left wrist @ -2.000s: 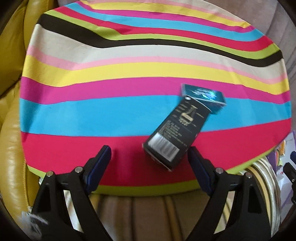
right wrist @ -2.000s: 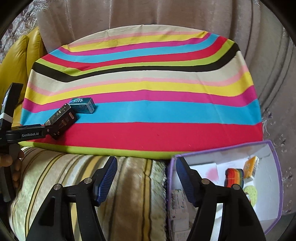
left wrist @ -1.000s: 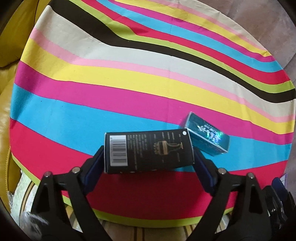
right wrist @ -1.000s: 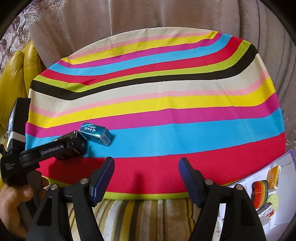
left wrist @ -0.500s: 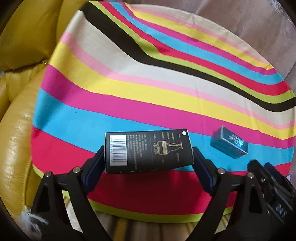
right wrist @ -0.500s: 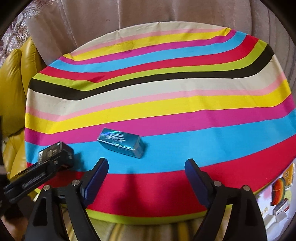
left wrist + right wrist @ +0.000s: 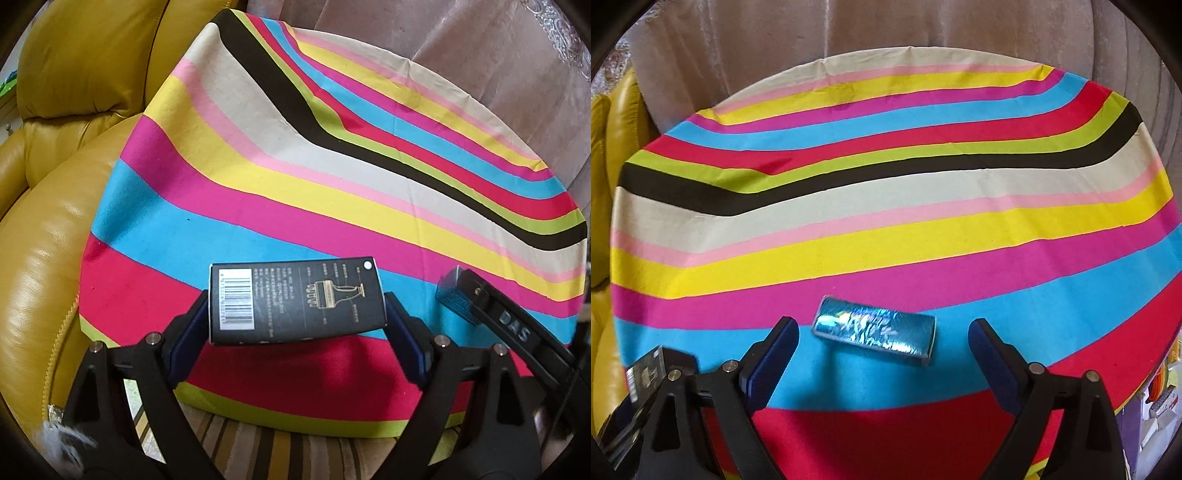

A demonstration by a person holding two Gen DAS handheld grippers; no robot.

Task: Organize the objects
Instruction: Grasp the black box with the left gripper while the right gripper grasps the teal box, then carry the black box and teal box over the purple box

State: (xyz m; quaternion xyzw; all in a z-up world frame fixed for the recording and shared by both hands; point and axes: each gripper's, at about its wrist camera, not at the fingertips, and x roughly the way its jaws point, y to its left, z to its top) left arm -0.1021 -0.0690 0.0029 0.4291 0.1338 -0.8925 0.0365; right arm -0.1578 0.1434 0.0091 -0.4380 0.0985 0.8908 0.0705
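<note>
Two boxes in play on the striped cloth (image 7: 886, 229). Far left: yellow leather seat (image 7: 55, 240), not involved. Left gripper (image 7: 295, 317) is clenched on the black carton (image 7: 297, 301), gripped end to end w/ barcode side up, clear of the cloth, probably so it can travel. Further right, the blue foil box (image 7: 874, 335) lies flat on the blue stripe btwn the pads of the right gripper (image 7: 882, 350); jaws are opening, not touching it, likely lining up a grab.
</note>
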